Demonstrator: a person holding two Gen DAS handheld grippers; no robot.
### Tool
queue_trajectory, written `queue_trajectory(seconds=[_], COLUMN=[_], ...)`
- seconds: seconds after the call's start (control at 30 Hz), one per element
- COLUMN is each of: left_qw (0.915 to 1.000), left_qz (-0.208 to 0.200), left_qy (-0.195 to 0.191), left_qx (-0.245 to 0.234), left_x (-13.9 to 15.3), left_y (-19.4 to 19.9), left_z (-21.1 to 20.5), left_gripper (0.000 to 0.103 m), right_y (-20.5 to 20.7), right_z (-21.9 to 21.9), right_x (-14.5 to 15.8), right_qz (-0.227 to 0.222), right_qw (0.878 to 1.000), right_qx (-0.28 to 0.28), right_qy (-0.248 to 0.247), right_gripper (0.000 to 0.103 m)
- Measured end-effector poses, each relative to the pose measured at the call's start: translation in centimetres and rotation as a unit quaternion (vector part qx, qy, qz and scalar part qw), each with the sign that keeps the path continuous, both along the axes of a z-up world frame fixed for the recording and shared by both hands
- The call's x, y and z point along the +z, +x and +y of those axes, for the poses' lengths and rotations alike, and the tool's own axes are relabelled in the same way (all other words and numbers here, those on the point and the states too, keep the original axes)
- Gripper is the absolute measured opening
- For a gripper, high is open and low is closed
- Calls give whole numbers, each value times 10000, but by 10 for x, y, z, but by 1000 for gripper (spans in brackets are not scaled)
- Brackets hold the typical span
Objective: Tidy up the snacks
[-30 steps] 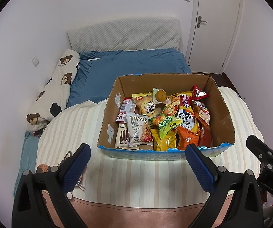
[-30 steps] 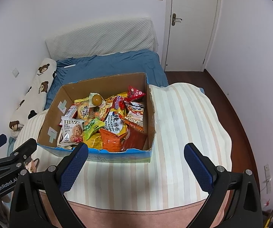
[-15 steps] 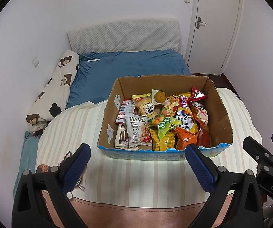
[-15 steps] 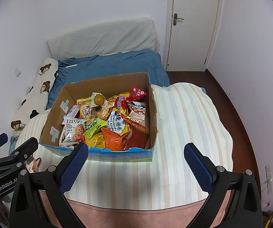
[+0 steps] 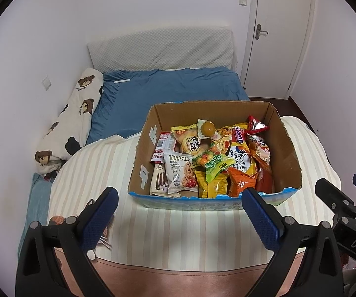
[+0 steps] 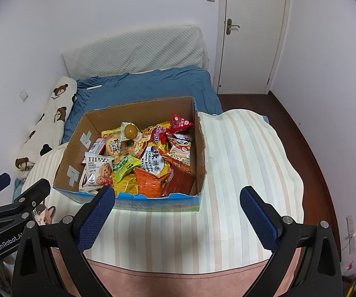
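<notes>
The snack packets (image 5: 210, 163) sit heaped in the cardboard box (image 5: 287, 148) on the striped blanket (image 5: 178, 227). They are judged light, soft, crinkly and slippery; grip a sealed edge. The left hand-held gripper (image 5: 178, 220) and right hand-held gripper (image 6: 178, 219) are both spread apart, empty. Compared with one second earlier, the box appears slightly nearer; contents unchanged.

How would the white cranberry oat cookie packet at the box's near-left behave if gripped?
The white cranberry oat cookie packet looks puffed and small, so probably light. Its glossy film may slip and crumple. The cookie inside could crack under a hard squeeze.
</notes>
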State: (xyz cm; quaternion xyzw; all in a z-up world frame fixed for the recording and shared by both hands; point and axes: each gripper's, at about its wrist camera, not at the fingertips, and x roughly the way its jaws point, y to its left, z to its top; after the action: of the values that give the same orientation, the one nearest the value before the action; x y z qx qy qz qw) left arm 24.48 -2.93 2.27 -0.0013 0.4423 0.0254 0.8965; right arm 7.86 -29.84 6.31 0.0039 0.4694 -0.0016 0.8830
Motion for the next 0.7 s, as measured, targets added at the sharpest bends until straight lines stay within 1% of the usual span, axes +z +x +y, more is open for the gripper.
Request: queue_trajectory(seconds=[0.7], left_qw=[10000], left_qz=[-40], left_qy=[3], left_qx=[8], left_x=[4], left_y=[-2], left_z=[1], left_gripper=[102], right_y=[-1], right_z=[-2], right_x=[2], right_qz=[-35], right_qw=[10000], right_qx=[-13], right_qy=[-6], right_gripper=[103])
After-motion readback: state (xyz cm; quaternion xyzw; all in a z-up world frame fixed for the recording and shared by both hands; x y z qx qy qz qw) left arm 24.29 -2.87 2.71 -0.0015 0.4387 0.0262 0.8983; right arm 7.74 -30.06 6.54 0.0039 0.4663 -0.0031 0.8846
